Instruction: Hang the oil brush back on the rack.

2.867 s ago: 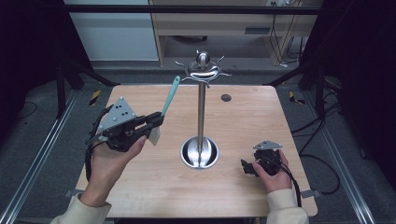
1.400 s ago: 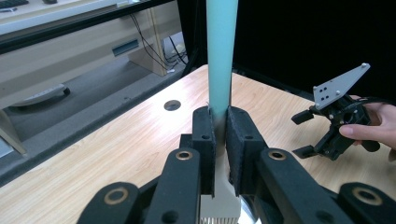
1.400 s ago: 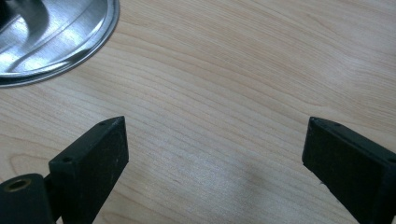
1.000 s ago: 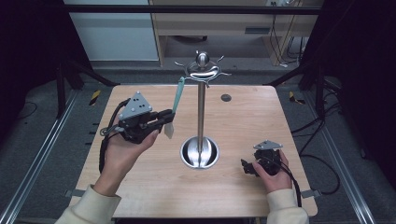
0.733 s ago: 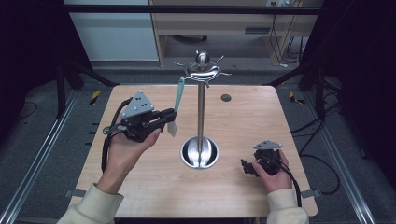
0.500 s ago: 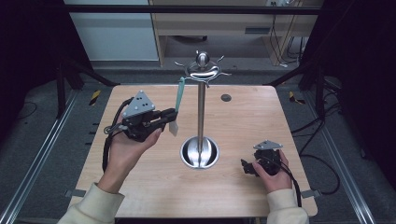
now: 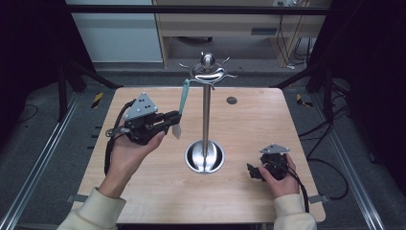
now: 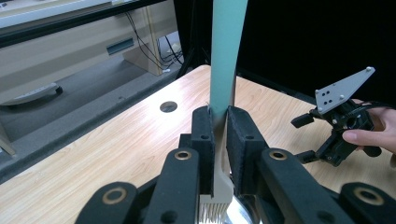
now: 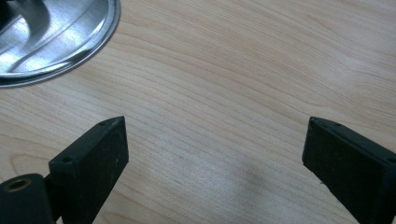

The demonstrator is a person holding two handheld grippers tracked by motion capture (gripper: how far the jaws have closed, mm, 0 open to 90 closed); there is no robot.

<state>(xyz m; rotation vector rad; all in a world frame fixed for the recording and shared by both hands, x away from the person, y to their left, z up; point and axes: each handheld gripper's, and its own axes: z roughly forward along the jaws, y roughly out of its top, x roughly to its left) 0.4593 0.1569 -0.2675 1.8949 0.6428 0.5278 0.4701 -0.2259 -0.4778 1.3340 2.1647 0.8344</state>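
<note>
Two claws are at work over the wooden table (image 7: pixel 143 191). The left claw (image 7: pixel 173 119) is clamped on a teal-handled brush (image 7: pixel 181 103), held nearly upright above the table's left half, bristles down and handle rising toward the top of the stand. In the left gripper view the jaws pinch the pale neck of the brush (image 8: pixel 223 70) just above its white bristles, with the teal handle running straight up between them.

Just to the right of the brush stands a tall metal stand (image 7: pixel 206 110), its round shiny base (image 7: pixel 205 157) sitting near the table's middle and a ring of curved hooks (image 7: pixel 208 72) at the top. The brush's upper end sits close beside the nearest hook on the left; I cannot tell whether they touch.

The right claw (image 7: pixel 253 171) rests low at the table's right front, well apart from the stand, its jaws spread wide with nothing but bare wood between them in the right gripper view (image 9: pixel 212 154). A small dark round hole (image 7: pixel 231 100) lies in the table behind the stand.
</note>
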